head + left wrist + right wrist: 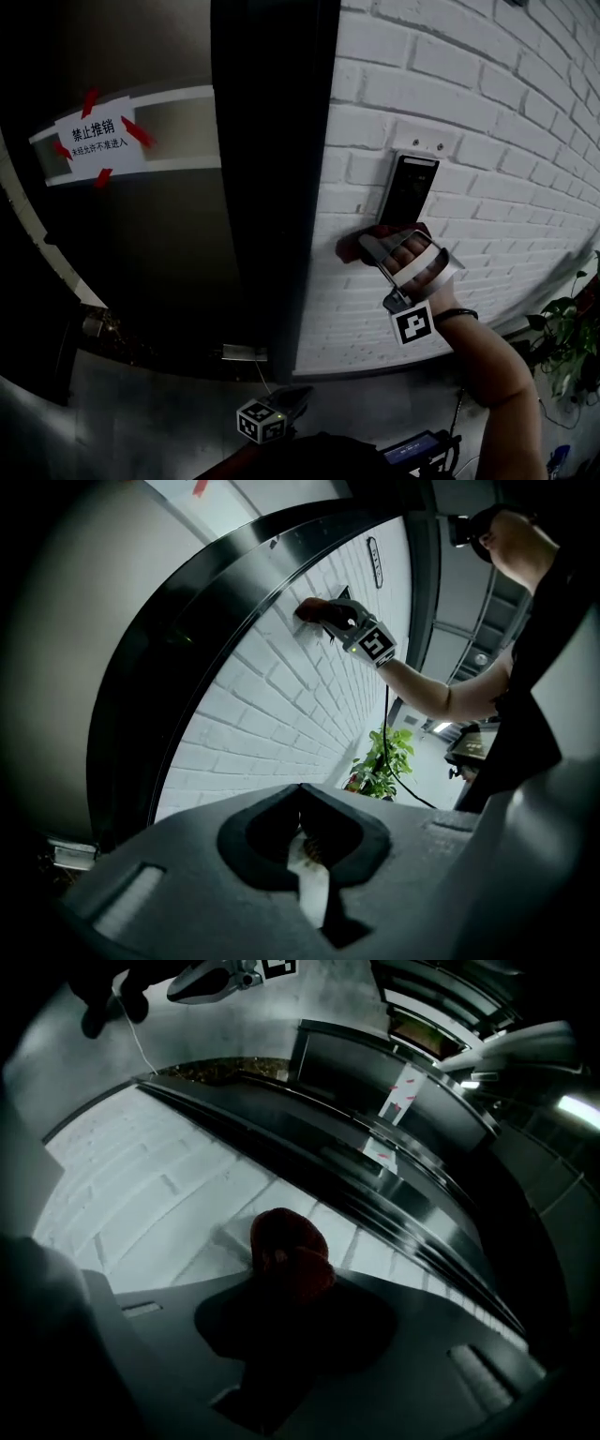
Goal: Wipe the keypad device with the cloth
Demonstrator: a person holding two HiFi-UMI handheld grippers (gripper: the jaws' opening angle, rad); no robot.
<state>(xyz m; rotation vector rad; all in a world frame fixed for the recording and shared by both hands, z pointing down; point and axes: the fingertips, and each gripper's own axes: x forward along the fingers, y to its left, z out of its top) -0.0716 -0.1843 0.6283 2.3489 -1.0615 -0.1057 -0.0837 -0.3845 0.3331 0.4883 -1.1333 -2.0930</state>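
Note:
The keypad device (410, 187) is a dark upright panel on a white plate, fixed to the white brick wall (487, 122). My right gripper (370, 246) is shut on a bunched red cloth (351, 247), which rests against the bricks just below the device's lower left corner. In the right gripper view the cloth (291, 1249) bulges out past the jaws, touching the wall. From the left gripper view, the right gripper (333, 616) and cloth (309, 609) show far up the wall. My left gripper (281, 408) hangs low, away from the wall, its jaws (302, 794) together and holding nothing.
A dark metal door post (272, 187) runs up just left of the bricks. Beyond it is a glass door with a paper notice (98, 139) stuck on with red tape. A potted plant (567, 328) stands low on the right, and a thin cable (386, 724) hangs down the wall.

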